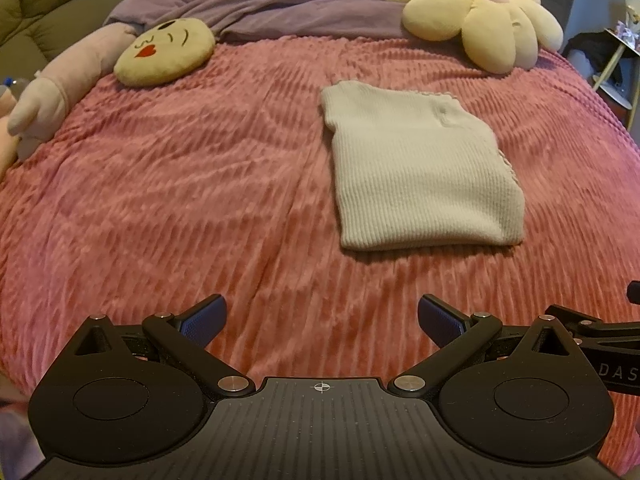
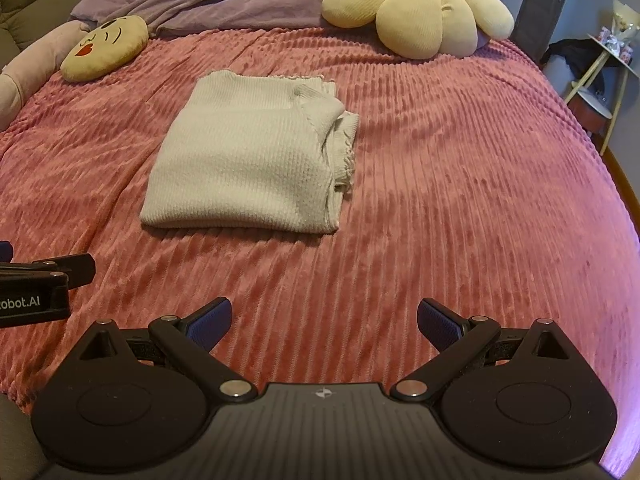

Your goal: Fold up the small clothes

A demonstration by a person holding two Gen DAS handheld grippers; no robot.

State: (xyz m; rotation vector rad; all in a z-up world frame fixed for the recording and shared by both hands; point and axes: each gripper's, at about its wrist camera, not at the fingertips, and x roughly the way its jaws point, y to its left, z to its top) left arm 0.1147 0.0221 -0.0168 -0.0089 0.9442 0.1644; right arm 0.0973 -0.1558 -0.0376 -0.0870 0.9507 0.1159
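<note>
My left gripper [image 1: 319,322] and right gripper [image 2: 324,326] gape empty; the cream knit top [image 2: 244,160] looks soft, light, best pinched at its folded edge.

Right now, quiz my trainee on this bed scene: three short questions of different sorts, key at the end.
1. True or false: the left claw is shut on the garment.
2. Which cushion lies nearer the garment's loose, layered edges? A) flower cushion B) face cushion
3. Fill in: the garment lies folded on the pink ____.

Key: 1 false, both claws, right too, are open and empty. 2 A. 3 blanket.
</note>
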